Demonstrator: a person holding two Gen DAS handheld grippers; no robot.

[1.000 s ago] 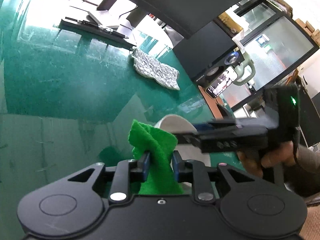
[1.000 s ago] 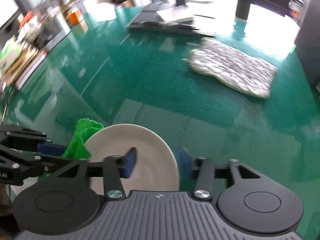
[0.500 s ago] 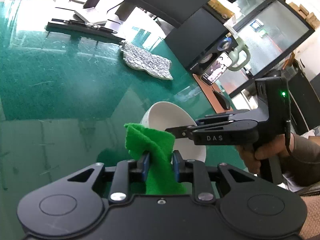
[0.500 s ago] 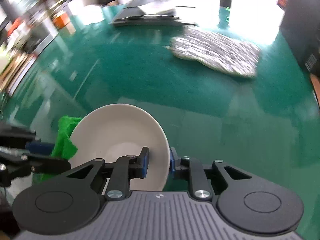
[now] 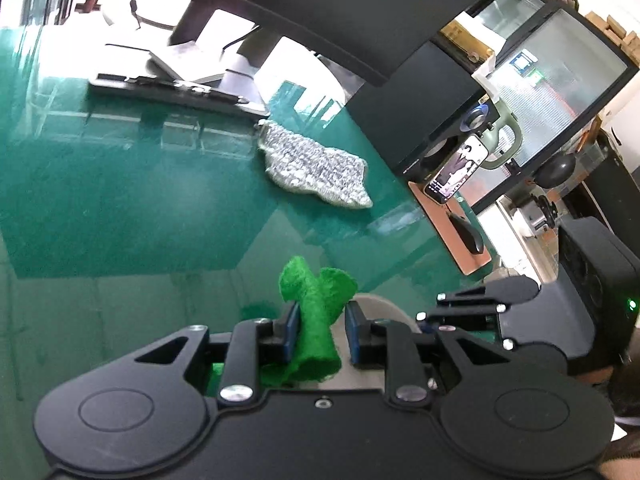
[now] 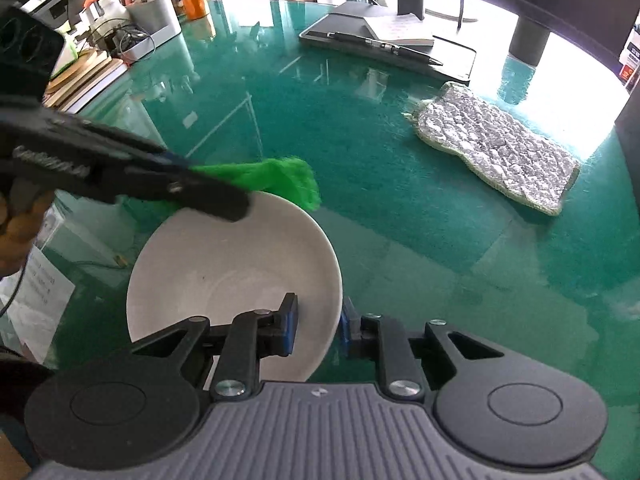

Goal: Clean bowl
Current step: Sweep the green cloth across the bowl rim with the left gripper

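Right tongs [image 6: 316, 326] pinch the bowl [image 6: 236, 276] rim; left tongs [image 5: 320, 332] clamp the cloth [image 6: 276, 180] at its far rim; wiping looks underway, one speck left inside

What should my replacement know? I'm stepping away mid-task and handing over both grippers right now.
Left gripper: shut on the green cloth, held at the far rim of the white bowl.
Right gripper: shut on the bowl's near rim, one finger inside, one outside, above the green table.
Done: cloth and bowl picked up and brought together.
Left: wipe the inside, where a small dark speck shows, then set both down.
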